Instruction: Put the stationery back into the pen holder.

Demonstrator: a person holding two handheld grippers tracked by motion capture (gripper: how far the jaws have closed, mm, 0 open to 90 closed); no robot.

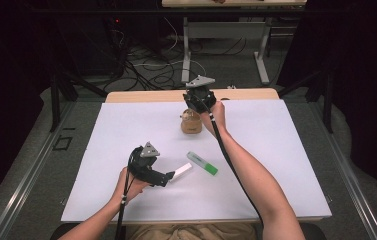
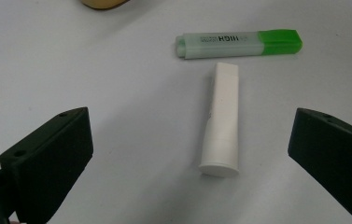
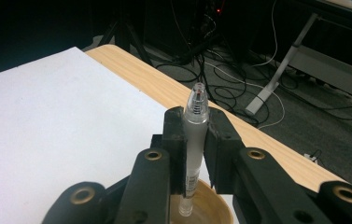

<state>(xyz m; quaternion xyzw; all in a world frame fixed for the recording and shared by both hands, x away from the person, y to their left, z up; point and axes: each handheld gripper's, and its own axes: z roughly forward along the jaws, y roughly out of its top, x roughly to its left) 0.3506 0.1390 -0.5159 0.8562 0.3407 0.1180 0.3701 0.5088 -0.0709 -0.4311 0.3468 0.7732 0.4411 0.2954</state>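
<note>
My right gripper (image 3: 196, 125) is shut on a clear frosted pen (image 3: 194, 135), held upright with its lower end inside the mouth of a round wooden cup (image 3: 215, 207). From above, that gripper (image 1: 199, 100) hovers over the cup (image 1: 191, 124) near the table's far middle. My left gripper (image 1: 162, 178) rests near the front left, jaws wide open. Between and just beyond its jaws lies a white tube-shaped marker (image 2: 222, 126), untouched. A green highlighter (image 2: 239, 43) lies past it. Both lie side by side from above: the white marker (image 1: 182, 171) and the highlighter (image 1: 202, 163).
A white sheet (image 1: 116, 135) covers the wooden table (image 1: 141, 95). Beyond the far edge are cables on the floor (image 1: 146, 65) and another table's metal legs (image 1: 262, 55). Dark curtains stand at both sides.
</note>
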